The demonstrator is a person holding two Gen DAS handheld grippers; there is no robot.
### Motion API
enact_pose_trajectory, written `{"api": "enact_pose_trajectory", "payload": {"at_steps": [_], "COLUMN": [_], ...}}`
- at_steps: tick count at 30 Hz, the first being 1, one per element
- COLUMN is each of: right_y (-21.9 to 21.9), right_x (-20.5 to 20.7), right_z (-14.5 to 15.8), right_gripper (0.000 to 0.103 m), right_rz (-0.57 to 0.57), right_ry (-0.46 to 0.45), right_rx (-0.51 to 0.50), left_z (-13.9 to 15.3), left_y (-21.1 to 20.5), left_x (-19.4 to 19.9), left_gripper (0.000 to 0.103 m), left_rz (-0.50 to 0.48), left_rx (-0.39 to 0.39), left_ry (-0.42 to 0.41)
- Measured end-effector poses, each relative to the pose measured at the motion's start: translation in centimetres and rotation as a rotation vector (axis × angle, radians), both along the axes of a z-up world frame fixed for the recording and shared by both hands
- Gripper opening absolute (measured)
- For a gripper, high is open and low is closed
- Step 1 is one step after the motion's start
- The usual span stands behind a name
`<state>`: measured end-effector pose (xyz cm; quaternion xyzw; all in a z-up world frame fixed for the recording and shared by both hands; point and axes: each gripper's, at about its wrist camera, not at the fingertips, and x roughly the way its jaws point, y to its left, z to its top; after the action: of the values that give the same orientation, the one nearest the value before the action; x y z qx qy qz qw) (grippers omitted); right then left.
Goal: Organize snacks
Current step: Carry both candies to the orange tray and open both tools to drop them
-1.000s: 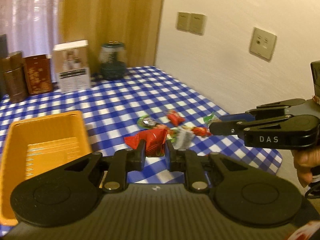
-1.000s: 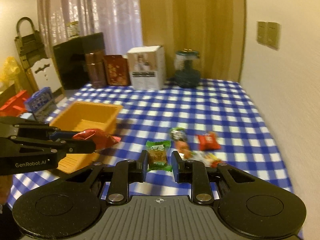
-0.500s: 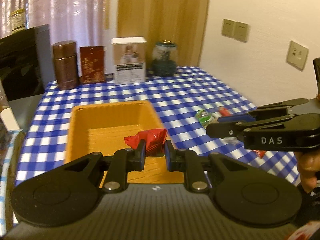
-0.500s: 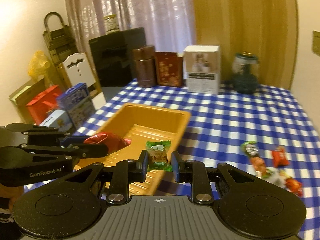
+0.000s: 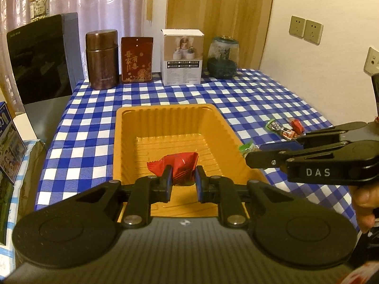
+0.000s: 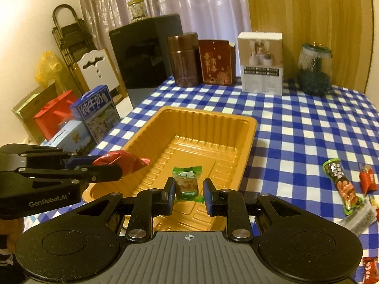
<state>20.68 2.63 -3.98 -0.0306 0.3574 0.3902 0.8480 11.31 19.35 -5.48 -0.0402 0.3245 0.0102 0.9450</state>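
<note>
The red snack and the green candy look light, soft and crinkly, so a pinch on the middle of the wrapper is best. The left claw is clenched on the red one, and the right claw grips the green one. Both hang over the empty orange tray on the worktop.

Left gripper and right gripper nearly closed, side by side
</note>
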Motion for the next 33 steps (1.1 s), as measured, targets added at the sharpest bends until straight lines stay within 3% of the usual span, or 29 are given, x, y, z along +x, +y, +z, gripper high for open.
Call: {"api": "enact_pose_trajectory", "payload": {"at_steps": [3,16,17,20,26,33], "right_y": [0.4,1.0,1.1,1.2,-0.2,-2.8], "right_x": [0.4,1.2,1.2,1.1,1.1,0.1], "right_z": [-0.6,-1.6,-1.6,-1.6,-1.0,0.1], "right_gripper": [0.026,0.026,0.028,0.06,0.062,0.062], "right_rz": [0.0,0.006,0.016,0.011,-0.046,-0.106], "right_ry": [0.008,0.045,0.05,0.044,0.048,0.049], "right_rx": [-0.004,0.032,0.043,0.047,0.064,0.062], "left_z": [-0.7,-1.6,-1.6,-1.5,-0.9,-0.1], "left_y": [0.4,1.8,1.9,2.2,2.3,1.0], "left_x": [0.7,0.2,0.2,0.0,-0.5,-1.0], "left_gripper": [0.033,0.035,0.035,0.037,0.05,0.053], "left_rz": [0.014,0.056,0.06,0.072,0.093,0.095], "left_rx": [0.018,-0.001,-0.002,-0.002,-0.027,-0.049], "left_ry": [0.016,0.038,0.036,0.038,0.026,0.012]}}
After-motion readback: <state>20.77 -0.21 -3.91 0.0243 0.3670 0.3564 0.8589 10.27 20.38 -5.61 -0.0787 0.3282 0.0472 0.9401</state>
